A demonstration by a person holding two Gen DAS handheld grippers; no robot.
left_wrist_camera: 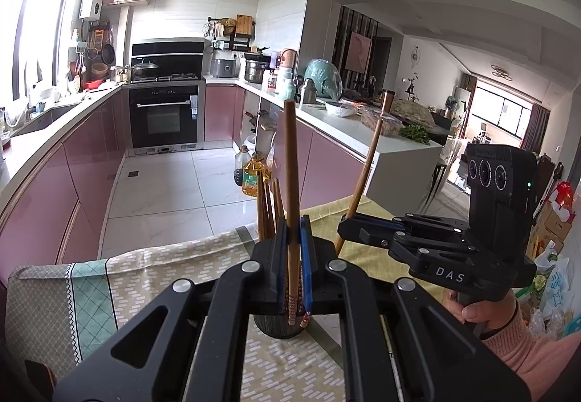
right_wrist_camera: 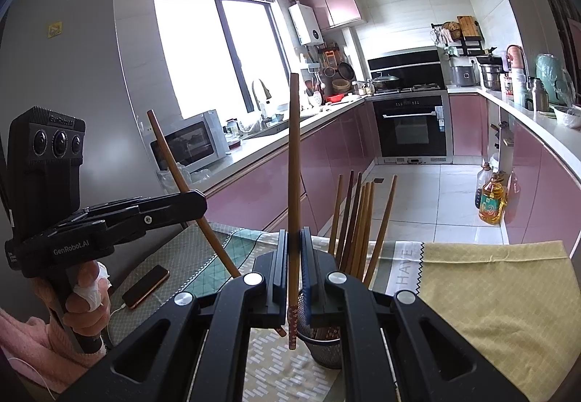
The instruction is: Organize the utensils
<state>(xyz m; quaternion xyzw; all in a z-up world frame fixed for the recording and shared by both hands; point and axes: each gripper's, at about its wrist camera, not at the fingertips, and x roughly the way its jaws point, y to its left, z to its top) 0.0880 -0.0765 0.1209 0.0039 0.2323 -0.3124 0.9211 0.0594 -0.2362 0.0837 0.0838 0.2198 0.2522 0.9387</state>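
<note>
My left gripper [left_wrist_camera: 292, 231] is shut on a brown chopstick [left_wrist_camera: 291, 162] and holds it upright over a dark mesh holder [left_wrist_camera: 277, 325]. It also shows in the right wrist view [right_wrist_camera: 196, 202], with its chopstick [right_wrist_camera: 170, 162] tilted. My right gripper [right_wrist_camera: 293, 238] is shut on another chopstick [right_wrist_camera: 293, 155], held upright next to the mesh holder [right_wrist_camera: 323, 347], which contains several chopsticks [right_wrist_camera: 357, 220]. The right gripper [left_wrist_camera: 348, 224] and its chopstick [left_wrist_camera: 366, 169] show at the right of the left wrist view.
The table carries a patterned cloth [left_wrist_camera: 120, 278] and a yellow cloth [right_wrist_camera: 501, 296]. A phone [right_wrist_camera: 145, 286] lies at the left on the table. Oil bottles [right_wrist_camera: 490, 199] stand on the kitchen floor. Pink cabinets [left_wrist_camera: 83, 162] line the walls.
</note>
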